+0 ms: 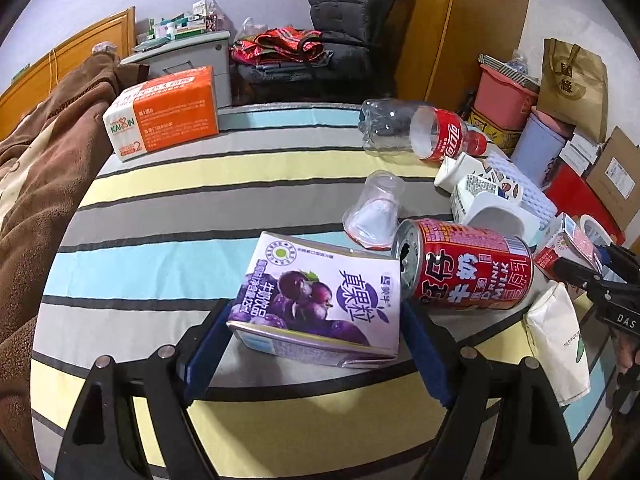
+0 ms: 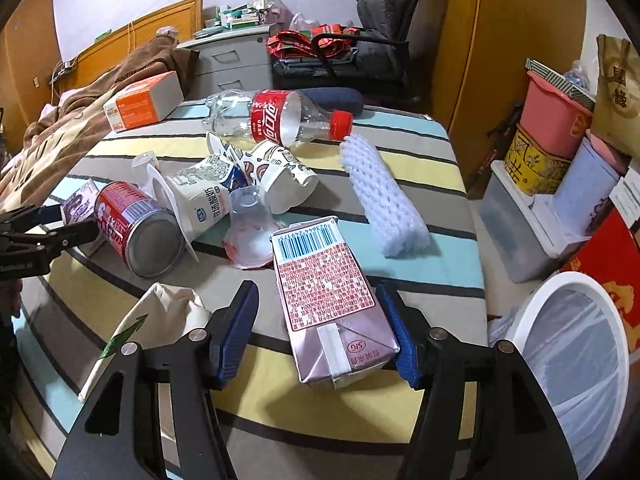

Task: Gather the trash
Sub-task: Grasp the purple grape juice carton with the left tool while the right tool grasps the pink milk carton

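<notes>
Trash lies on a striped bed cover (image 1: 168,216). My left gripper (image 1: 316,344) is open around a purple milk carton (image 1: 320,300) lying flat; the blue pads flank it. A red milk can (image 1: 468,266) lies on its side just right of it. My right gripper (image 2: 320,332) is open around a pink-grey carton (image 2: 328,296); its right pad touches the carton, the left pad stands apart. The red can (image 2: 136,228), a yoghurt cup (image 2: 200,200), a clear cup (image 2: 248,232), paper cups (image 2: 280,176), a cola bottle (image 2: 276,118) and white foam netting (image 2: 384,200) lie beyond.
A white bin with a clear liner (image 2: 576,364) stands right of the bed. An orange box (image 1: 164,114) sits at the far left. A crumpled white paper bag (image 2: 140,328) lies near my right gripper. Boxes and tubs (image 2: 556,120) crowd the right side.
</notes>
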The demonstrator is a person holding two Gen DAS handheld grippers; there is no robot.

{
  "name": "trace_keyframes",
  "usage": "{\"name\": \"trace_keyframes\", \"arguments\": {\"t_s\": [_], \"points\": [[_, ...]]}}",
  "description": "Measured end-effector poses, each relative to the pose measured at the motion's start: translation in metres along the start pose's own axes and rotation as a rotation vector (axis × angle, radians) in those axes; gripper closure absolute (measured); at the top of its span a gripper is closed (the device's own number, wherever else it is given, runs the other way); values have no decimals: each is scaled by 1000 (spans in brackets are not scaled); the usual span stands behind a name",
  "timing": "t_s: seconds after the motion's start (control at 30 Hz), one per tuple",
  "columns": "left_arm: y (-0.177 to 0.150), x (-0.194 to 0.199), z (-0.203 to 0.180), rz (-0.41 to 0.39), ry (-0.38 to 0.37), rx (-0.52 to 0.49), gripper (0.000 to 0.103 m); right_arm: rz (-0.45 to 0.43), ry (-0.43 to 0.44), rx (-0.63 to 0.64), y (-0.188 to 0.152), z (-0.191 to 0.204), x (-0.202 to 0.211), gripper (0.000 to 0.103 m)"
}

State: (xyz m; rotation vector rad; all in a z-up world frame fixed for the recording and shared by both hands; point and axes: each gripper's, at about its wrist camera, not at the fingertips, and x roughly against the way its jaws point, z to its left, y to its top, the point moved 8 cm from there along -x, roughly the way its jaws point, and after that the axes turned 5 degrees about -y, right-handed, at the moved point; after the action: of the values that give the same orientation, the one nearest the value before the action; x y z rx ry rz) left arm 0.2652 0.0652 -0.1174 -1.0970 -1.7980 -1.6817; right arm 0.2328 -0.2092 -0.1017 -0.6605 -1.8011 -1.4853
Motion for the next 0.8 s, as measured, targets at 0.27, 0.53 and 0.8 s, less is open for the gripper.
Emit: {"name": "trace_keyframes", "arguments": {"t_s": [0.27, 0.53, 0.8], "points": [[0, 4, 3, -12, 4, 27, 24, -2, 21, -15, -3, 1, 2, 62], [-1, 25, -4, -54, -4, 29, 24, -34, 43, -26, -1, 6, 15, 64], [-3, 47, -29, -89, -37, -2, 24, -76, 60, -47, -1, 5, 32, 64]]}}
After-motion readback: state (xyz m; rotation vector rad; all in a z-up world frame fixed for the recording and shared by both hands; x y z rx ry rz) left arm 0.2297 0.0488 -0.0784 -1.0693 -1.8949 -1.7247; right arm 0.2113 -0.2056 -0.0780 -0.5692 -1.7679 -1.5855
